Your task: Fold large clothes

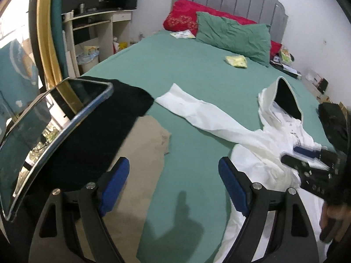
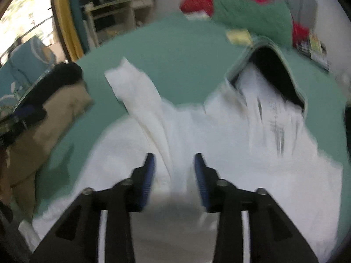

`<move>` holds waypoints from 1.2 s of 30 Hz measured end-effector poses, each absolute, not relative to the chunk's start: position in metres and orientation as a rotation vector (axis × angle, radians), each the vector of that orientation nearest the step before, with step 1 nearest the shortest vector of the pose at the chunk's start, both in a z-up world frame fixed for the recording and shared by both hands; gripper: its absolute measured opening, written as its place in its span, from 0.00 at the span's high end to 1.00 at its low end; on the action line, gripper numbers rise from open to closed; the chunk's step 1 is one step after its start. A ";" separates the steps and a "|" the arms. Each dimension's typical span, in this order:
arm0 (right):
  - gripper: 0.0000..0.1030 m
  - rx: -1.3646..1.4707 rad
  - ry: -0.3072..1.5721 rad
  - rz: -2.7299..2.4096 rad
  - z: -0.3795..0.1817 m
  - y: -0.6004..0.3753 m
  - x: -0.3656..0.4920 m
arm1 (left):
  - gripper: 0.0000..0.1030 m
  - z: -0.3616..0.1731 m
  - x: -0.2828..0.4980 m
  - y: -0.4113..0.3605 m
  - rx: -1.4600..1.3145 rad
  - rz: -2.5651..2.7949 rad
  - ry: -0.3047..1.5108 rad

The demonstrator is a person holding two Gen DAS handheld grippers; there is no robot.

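Observation:
A white hoodie (image 1: 258, 144) with a black-lined hood (image 1: 285, 100) lies crumpled on the green bed (image 1: 186, 65), one sleeve (image 1: 186, 107) stretched left. My left gripper (image 1: 173, 182) is open and empty above bare sheet, left of the hoodie. My right gripper (image 1: 307, 160) shows at the right edge over the hoodie's body. In the blurred right wrist view the right gripper (image 2: 174, 168) is open just above the white hoodie (image 2: 219, 131), its sleeve (image 2: 140, 96) running up-left, the hood (image 2: 272, 72) beyond.
A black garment (image 1: 98, 131) and a tan garment (image 1: 140, 153) lie at the bed's left. A green pillow (image 1: 234, 37), red pillow (image 1: 186, 15) and yellow packet (image 1: 237, 61) sit near the headboard. A gold-framed mirror (image 1: 46, 39) and desk (image 1: 98, 22) stand left.

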State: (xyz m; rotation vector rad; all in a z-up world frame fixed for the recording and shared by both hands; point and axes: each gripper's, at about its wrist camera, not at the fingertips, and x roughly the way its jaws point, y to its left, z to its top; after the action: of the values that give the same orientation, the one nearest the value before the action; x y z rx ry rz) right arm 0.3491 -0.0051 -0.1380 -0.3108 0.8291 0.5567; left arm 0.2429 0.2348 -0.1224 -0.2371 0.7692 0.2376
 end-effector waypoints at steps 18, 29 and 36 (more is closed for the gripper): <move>0.93 -0.331 0.852 0.849 -0.179 0.152 0.442 | 0.17 -0.124 0.251 0.257 -0.291 0.276 0.781; 0.93 -0.097 0.544 0.749 0.012 -0.076 0.351 | 0.17 -0.121 0.276 0.182 -0.244 0.124 0.814; 0.91 0.018 0.597 0.632 -0.005 -0.222 0.324 | 0.17 -0.140 0.292 0.129 -0.140 0.087 0.886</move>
State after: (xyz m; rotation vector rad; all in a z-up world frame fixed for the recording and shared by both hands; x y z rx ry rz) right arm 0.3238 -0.2220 -0.0052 0.0180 0.5974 0.6316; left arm 0.2921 0.1288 -0.1402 -0.1401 0.8855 0.0865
